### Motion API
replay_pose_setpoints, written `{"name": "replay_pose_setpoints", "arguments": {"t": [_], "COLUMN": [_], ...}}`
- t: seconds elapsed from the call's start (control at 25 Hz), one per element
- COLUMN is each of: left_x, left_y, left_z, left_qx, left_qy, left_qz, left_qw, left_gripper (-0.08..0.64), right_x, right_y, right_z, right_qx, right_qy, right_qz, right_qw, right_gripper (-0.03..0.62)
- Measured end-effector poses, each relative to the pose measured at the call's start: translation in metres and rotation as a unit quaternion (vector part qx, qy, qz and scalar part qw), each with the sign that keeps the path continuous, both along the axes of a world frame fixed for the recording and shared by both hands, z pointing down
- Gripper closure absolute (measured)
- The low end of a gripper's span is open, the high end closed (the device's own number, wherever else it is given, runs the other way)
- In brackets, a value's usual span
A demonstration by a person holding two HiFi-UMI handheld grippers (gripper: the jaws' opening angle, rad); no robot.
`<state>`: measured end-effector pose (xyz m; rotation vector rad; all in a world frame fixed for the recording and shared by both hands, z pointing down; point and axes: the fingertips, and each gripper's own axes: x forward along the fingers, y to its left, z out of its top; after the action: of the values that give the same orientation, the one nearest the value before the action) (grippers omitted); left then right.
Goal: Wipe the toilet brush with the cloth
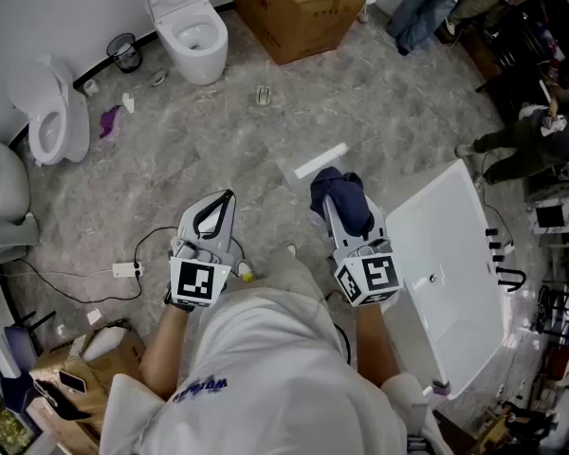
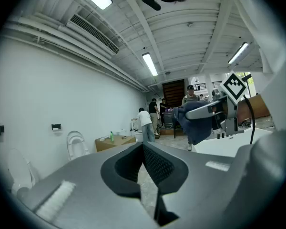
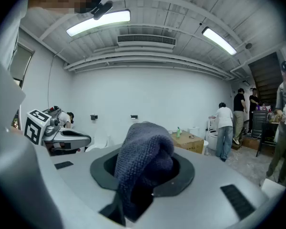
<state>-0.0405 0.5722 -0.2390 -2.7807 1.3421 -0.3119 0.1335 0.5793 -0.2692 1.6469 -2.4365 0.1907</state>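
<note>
My right gripper (image 1: 336,195) is shut on a dark blue knitted cloth (image 1: 342,199), which bunches up over its jaws and fills the middle of the right gripper view, cloth (image 3: 145,151) draped over the gripper (image 3: 148,178). Held level with it to the left, my left gripper (image 1: 214,212) has its jaws together with nothing in them; in its own view the left gripper (image 2: 145,166) shows only a thin slit. The cloth (image 2: 198,123) hangs in that view at the right. I cannot make out a toilet brush in any view.
Two white toilets (image 1: 195,28) (image 1: 53,114) stand along the far wall, with a cardboard box (image 1: 300,9) beside them. A large white basin slab (image 1: 448,275) lies at the right. A cable with a plug block (image 1: 125,270) trails on the marble floor. People (image 1: 427,3) stand at the far right.
</note>
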Motion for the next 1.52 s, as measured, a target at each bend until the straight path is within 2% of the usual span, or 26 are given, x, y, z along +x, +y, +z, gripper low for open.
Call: {"name": "replay_pose_setpoints", "arguments": {"t": [0.12,0.32,0.44,0.52,0.68,0.96,1.24,1.44,1.52], "left_x": [-0.011,-0.040,-0.056,-0.061,-0.064,-0.070,-0.060,-0.033,-0.012], "left_y": [0.001,-0.004,0.002,0.006,0.008,-0.023,-0.111,-0.214,-0.262], "left_z": [-0.002,0.004,0.004,0.007,0.028,0.052,0.054,0.058,0.052], "left_qx": [-0.001,-0.028,-0.031,-0.038,-0.066,-0.085,-0.073,-0.082,-0.071], "left_qy": [0.008,0.057,0.074,0.070,0.053,0.066,0.039,0.030,0.031], "left_qz": [-0.010,-0.043,-0.055,-0.055,-0.057,-0.060,-0.058,-0.066,-0.054], "left_qw": [0.9999,0.9971,0.9953,0.9953,0.9948,0.9924,0.9949,0.9940,0.9955], "left_gripper": [0.558,0.558,0.560,0.558,0.558,0.558,0.558,0.558,0.558], "right_x": [-0.004,-0.013,-0.020,-0.021,-0.020,-0.013,-0.009,0.024,0.039], "right_y": [0.000,0.000,0.005,0.004,0.007,-0.018,-0.110,-0.205,-0.243], "right_z": [0.000,0.008,0.010,0.008,0.011,0.042,0.086,0.102,0.102], "right_qx": [-0.005,-0.015,-0.028,-0.033,-0.050,-0.088,-0.109,-0.115,-0.115], "right_qy": [0.000,0.002,-0.012,-0.016,0.005,0.015,-0.014,-0.014,-0.012], "right_qz": [-0.003,-0.004,-0.003,-0.004,-0.009,0.013,0.012,0.016,0.021], "right_qw": [1.000,1.000,1.000,0.999,0.999,0.996,0.994,0.993,0.993], "right_gripper": [0.466,0.466,0.468,0.468,0.466,0.466,0.465,0.465,0.465]}}
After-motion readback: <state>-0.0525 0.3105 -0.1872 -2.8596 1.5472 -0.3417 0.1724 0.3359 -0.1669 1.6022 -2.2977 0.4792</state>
